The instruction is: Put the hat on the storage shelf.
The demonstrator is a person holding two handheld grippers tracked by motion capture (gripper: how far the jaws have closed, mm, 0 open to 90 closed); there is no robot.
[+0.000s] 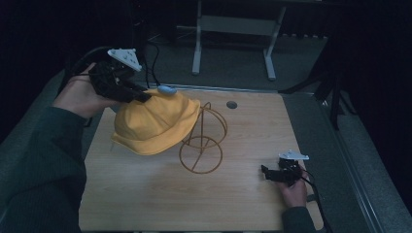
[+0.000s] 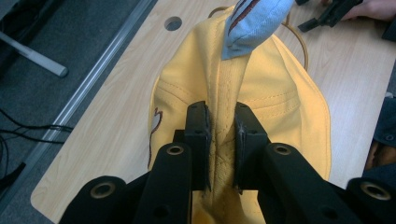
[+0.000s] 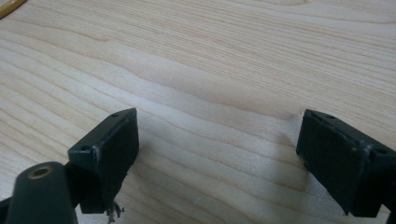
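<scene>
surface: light wooden table (image 1: 145, 194), round hole (image 1: 231, 104) near far edge | on it: wire stand (image 1: 201, 145), mid-table | right gripper (image 1: 268, 173) resting, near right

bare tabletop (image 1: 145, 194) near edge — free | centre — wire stand (image 1: 203, 141), yellow hat (image 1: 155, 124) draped against it
</scene>
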